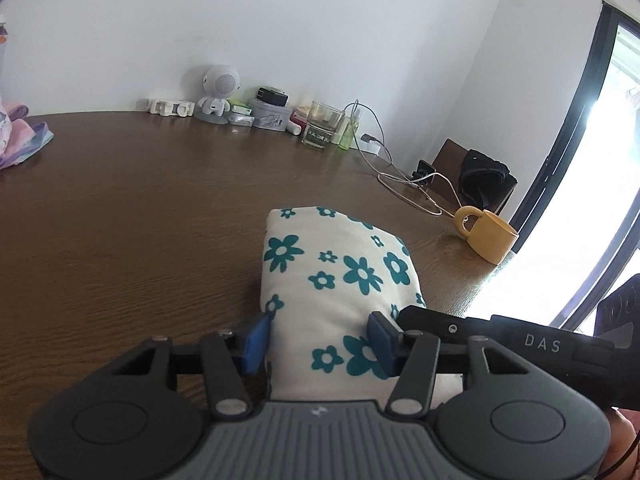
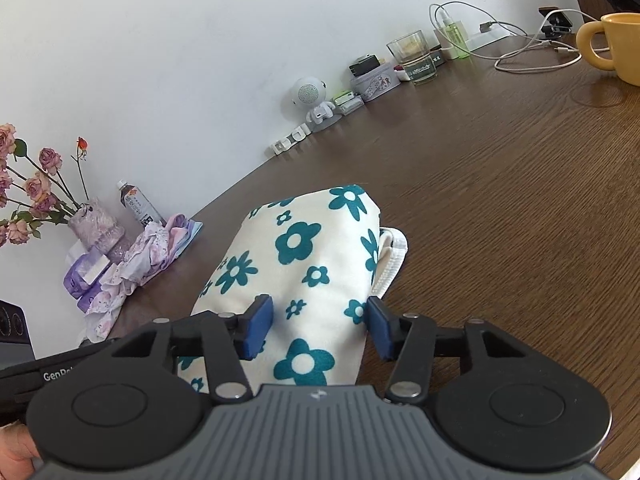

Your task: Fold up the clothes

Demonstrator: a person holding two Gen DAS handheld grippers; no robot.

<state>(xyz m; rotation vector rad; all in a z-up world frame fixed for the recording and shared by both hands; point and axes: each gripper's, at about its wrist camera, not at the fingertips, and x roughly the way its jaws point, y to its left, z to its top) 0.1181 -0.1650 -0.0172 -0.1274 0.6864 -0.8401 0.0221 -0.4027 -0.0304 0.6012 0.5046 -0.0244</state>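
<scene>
A folded cream cloth with teal flowers (image 1: 340, 272) lies as a thick bundle on the brown wooden table (image 1: 140, 220). My left gripper (image 1: 318, 340) straddles its near end, and the blue pads press in on both sides of the bundle. From the other side, my right gripper (image 2: 318, 326) holds the same cloth (image 2: 304, 248), with its pads against the fabric. A white ribbed hem (image 2: 394, 260) pokes out on the right of the bundle. One black finger (image 1: 440, 322) of the right gripper reaches in beside the left one.
A yellow mug (image 1: 490, 240) stands at the table's right edge beside white cables (image 1: 400, 184). A glass (image 1: 320, 128), a small robot figure (image 1: 218, 88) and small boxes line the wall. A pastel clothes pile (image 2: 140, 256), a bottle (image 2: 138, 204) and a rose vase (image 2: 96, 224) sit far left.
</scene>
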